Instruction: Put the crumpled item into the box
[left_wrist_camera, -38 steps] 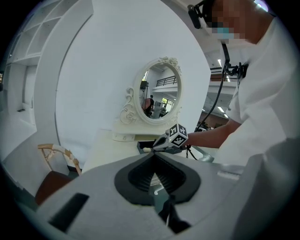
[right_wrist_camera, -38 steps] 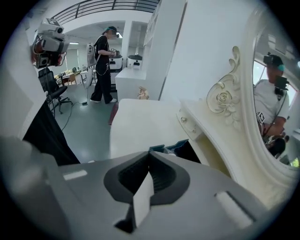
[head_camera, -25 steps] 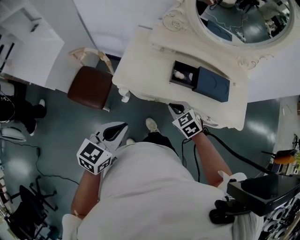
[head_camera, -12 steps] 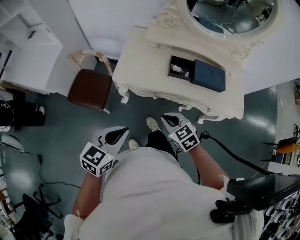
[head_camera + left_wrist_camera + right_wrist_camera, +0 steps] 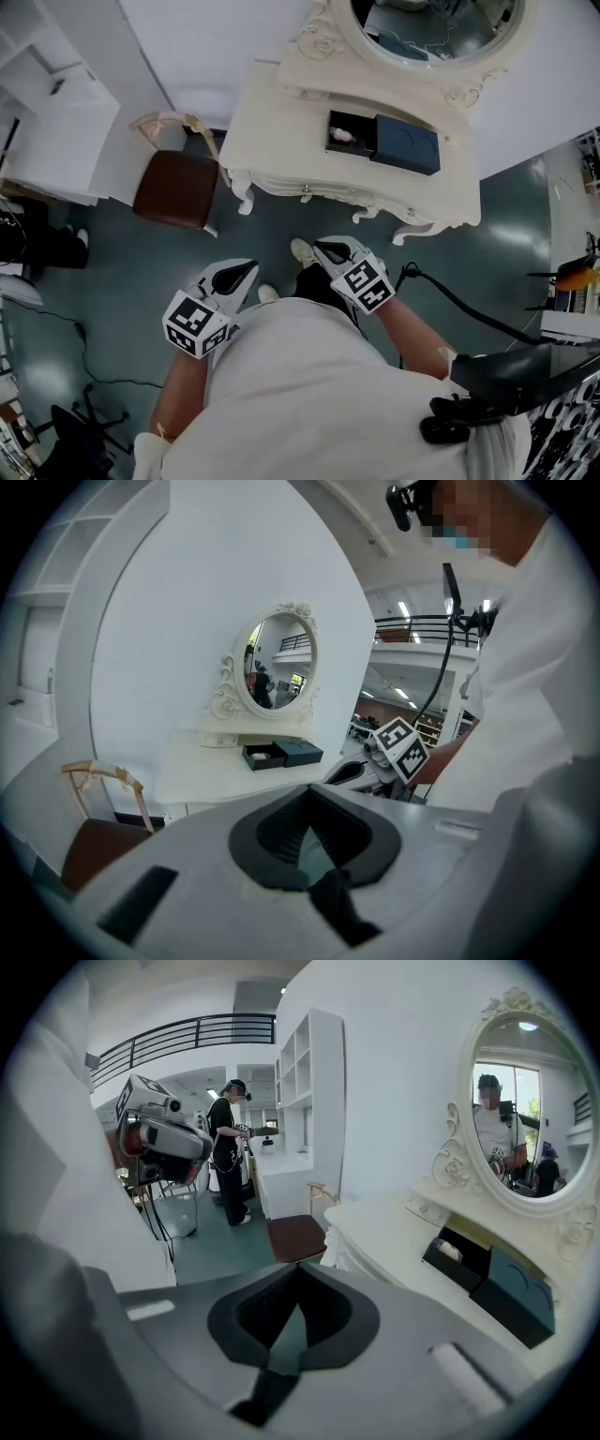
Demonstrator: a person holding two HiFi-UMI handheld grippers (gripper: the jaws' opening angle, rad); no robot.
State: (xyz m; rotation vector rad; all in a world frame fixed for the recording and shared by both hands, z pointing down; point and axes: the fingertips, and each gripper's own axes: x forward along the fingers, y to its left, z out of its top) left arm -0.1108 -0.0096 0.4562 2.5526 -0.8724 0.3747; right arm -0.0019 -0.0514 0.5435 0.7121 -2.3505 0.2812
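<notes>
A dark open box [image 5: 350, 135] stands on the cream dressing table [image 5: 272, 131], with its dark lid [image 5: 406, 151] lying beside it on the right. The white crumpled item [image 5: 342, 136] lies inside the box. Both grippers hang over the floor close to my body, well short of the table. My left gripper [image 5: 246, 269] is shut and holds nothing. My right gripper [image 5: 323, 247] is shut and empty too. In the left gripper view the box [image 5: 264, 756] is small and far beyond the left gripper [image 5: 307, 829]. In the right gripper view the box [image 5: 452, 1260] lies to the right of the right gripper [image 5: 295, 1312].
A chair with a brown seat [image 5: 176, 187] stands left of the table. An oval mirror [image 5: 431, 28] rises behind the box. A black cable [image 5: 469, 305] crosses the floor toward black equipment [image 5: 516, 375] at the right. A white shelf unit [image 5: 47, 103] is far left. Another person [image 5: 230, 1147] stands in the distance.
Both grippers have drawn back from the table toward my body, the right one farther, leaving the table's front edge. The box and the item inside it have not moved.
</notes>
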